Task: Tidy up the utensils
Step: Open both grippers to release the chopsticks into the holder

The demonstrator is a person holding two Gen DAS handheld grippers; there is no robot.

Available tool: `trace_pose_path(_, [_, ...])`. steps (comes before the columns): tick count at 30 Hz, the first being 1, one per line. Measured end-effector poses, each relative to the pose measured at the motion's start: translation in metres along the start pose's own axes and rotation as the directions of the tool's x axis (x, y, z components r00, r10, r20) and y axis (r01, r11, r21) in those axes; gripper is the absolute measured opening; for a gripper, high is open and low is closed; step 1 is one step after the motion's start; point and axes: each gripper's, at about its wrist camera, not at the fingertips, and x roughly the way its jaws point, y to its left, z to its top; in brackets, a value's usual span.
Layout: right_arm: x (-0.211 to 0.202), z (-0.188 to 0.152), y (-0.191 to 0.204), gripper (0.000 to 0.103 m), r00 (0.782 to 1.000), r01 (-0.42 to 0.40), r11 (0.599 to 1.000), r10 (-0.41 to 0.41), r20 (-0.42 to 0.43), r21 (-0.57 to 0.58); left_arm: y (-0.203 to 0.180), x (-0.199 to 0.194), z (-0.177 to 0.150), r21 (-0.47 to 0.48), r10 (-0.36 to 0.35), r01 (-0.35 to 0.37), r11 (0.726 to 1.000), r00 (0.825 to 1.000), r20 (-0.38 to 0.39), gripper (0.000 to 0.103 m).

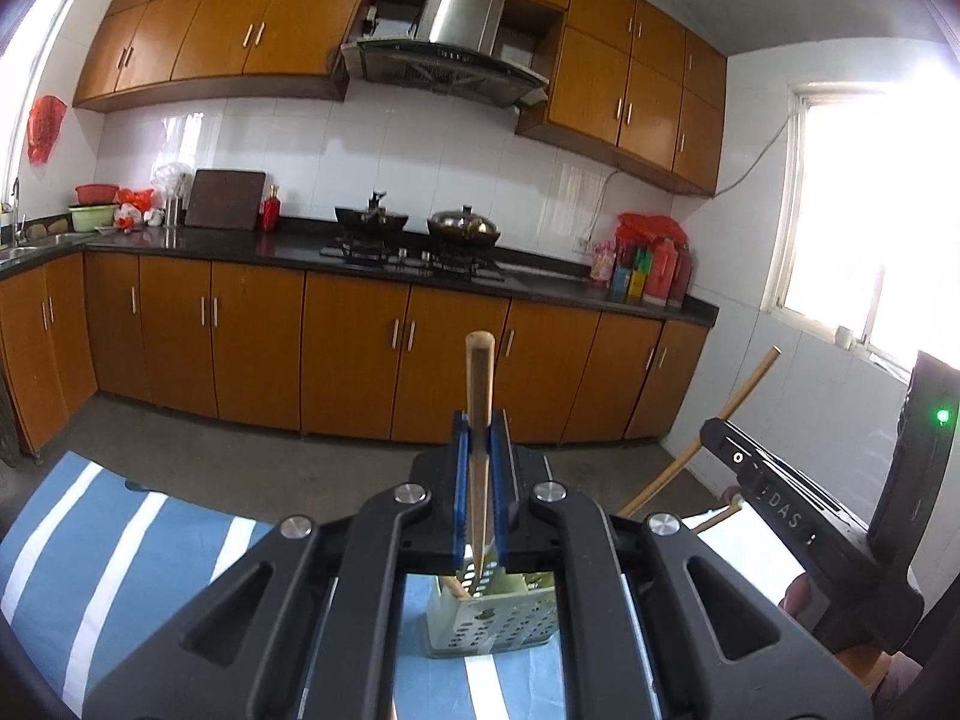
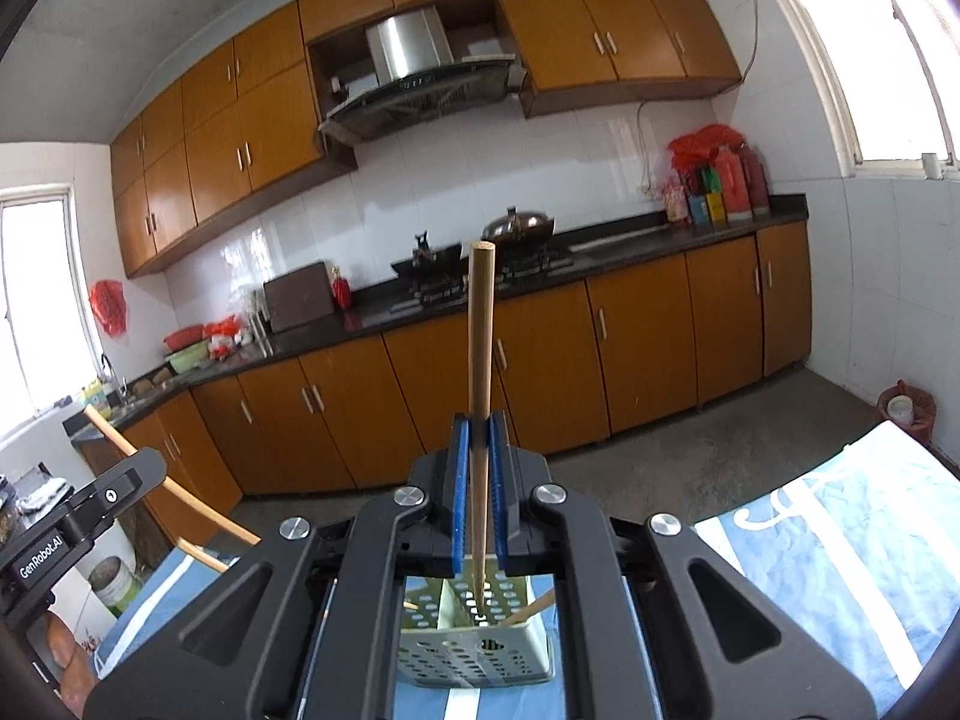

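My left gripper [image 1: 479, 427] is shut on a wooden chopstick [image 1: 479, 384] that stands upright between the blue pads, its thin tip just over the pale green perforated utensil holder [image 1: 489, 621]. My right gripper [image 2: 479, 427] is likewise shut on a second wooden chopstick [image 2: 480, 336], upright, with its tip inside the utensil holder [image 2: 474, 657]. Another wooden stick [image 2: 531, 611] leans in the holder's right compartment. The right gripper's body [image 1: 798, 510] shows at the right of the left wrist view, and the left gripper's body [image 2: 66, 528] shows at the left of the right wrist view.
The holder stands on a table under a blue-and-white striped cloth [image 1: 90, 540]. Across a grey floor runs a kitchen counter [image 1: 288, 246] with a stove and two woks [image 1: 462, 225], bottles [image 1: 654, 267] and bowls. A lidded bucket [image 2: 114, 585] stands by the table.
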Motion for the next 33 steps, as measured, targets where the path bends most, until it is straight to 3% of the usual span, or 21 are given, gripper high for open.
trace_pose_path(5, [0.011,-0.009,-0.001,0.008,0.998,0.000,1.000,0.000,-0.056,0.001,0.006,0.018,-0.007,-0.015,-0.003,0.002,1.000,0.999,-0.050,0.008])
trace_pose_path(12, [0.003,-0.008,-0.003,0.008,0.998,0.008,1.000,-0.008,-0.070,0.003,0.015,0.017,-0.010,-0.022,0.019,-0.021,1.000,0.998,-0.056,0.009])
trace_pose_path(13, [0.002,-0.006,-0.004,0.012,0.998,0.008,1.000,-0.007,-0.067,0.003,0.015,0.015,-0.009,-0.022,0.022,-0.023,0.999,0.998,-0.051,0.011])
trace_pose_path(16, [-0.010,0.001,-0.001,0.037,0.999,0.023,1.000,-0.023,-0.040,0.000,0.016,0.007,-0.006,-0.030,0.025,-0.026,0.999,0.999,-0.040,0.011])
trace_pose_path(25, [-0.060,0.003,-0.019,0.037,0.998,0.057,0.998,-0.057,-0.010,0.001,0.033,-0.049,-0.014,-0.022,0.075,-0.075,0.997,0.997,-0.034,0.016])
trace_pose_path(30, [-0.078,-0.032,-0.048,0.037,0.990,0.105,0.995,-0.104,-0.093,0.000,0.068,-0.071,-0.055,-0.007,0.146,-0.148,0.989,0.983,-0.110,0.022])
trace_pose_path(33, [-0.069,-0.070,-0.065,0.037,0.967,0.132,0.991,-0.129,-0.218,-0.004,0.091,-0.067,-0.093,0.013,0.200,-0.202,0.979,0.958,-0.204,0.023])
